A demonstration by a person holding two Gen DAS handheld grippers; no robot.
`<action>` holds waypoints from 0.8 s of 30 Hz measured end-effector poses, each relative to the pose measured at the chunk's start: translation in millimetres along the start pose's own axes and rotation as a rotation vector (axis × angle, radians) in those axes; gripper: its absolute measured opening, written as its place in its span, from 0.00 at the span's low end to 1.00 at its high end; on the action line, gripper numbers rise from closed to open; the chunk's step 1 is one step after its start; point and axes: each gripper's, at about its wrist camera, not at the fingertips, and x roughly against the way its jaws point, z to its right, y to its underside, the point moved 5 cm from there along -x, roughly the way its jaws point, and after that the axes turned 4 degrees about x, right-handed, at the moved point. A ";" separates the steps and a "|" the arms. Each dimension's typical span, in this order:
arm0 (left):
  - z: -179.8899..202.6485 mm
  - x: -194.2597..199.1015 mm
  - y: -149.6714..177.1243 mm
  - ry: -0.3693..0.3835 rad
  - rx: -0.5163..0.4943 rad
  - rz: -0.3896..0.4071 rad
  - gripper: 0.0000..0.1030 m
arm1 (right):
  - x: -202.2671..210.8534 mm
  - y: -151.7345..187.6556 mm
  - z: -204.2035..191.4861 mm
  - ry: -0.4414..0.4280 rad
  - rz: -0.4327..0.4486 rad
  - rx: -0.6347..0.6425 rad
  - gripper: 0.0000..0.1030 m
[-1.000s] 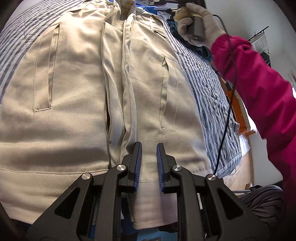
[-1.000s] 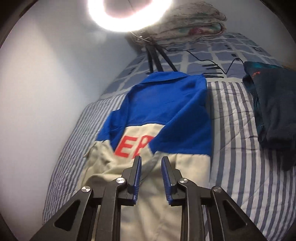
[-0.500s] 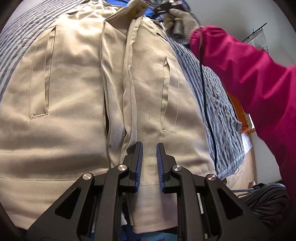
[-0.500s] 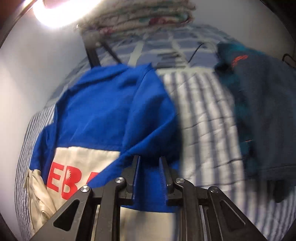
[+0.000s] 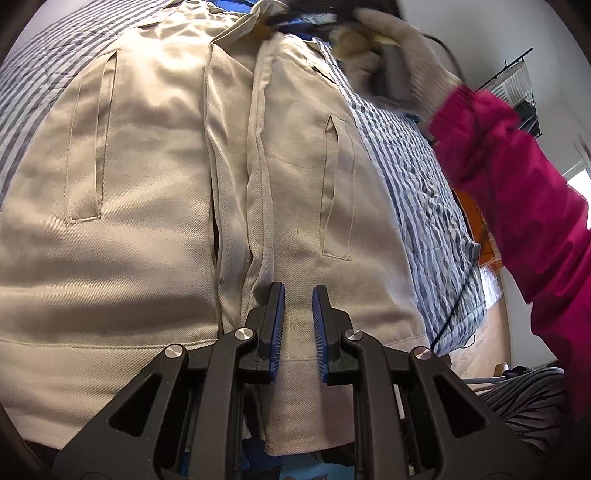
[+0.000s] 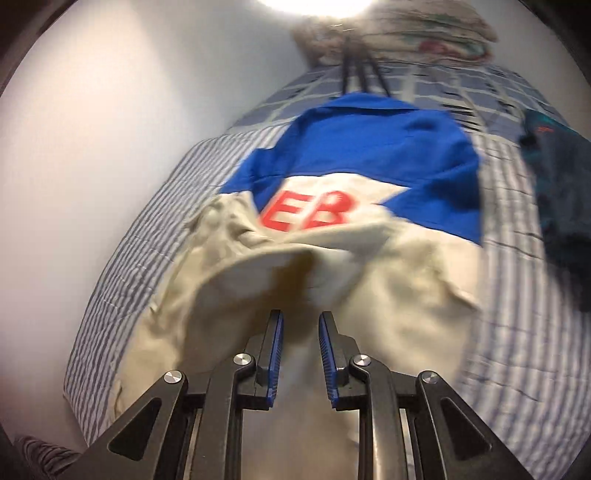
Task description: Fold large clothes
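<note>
Flatly spread over a blue-and-white striped bed cover: a large beige jacket, front up, both front panels meeting along the middle placket. Shows a slit pocket on either panel, one at the left and one at the right. Reaches with its hem to the near edge of the bed.

Seen from the right wrist, turns blue across the shoulders, with red letters on a pale band just below. Bunches into a raised fold right ahead of the right gripper. Heavily blurred there, so cannot tell whether any cloth sits pinched; pads a short gap apart.

Low over the hem of the right-hand panel, pointing steeply down: the left gripper. Blue pads a narrow gap apart, beige cloth visible through the gap, nothing seen clamped.

Up by the collar, a gloved hand wrapped round a dark handle, magenta sleeve behind it.

Further out on the bed: a dark teal garment well apart at the right, folded blankets at the head, dark stand legs before them, a bright lamp above, a pale wall along the left.
</note>
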 end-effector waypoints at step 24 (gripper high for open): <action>12.6 62.1 30.0 0.056 -0.085 0.075 0.14 | -41.9 48.4 -82.6 0.031 -0.097 -0.018 0.22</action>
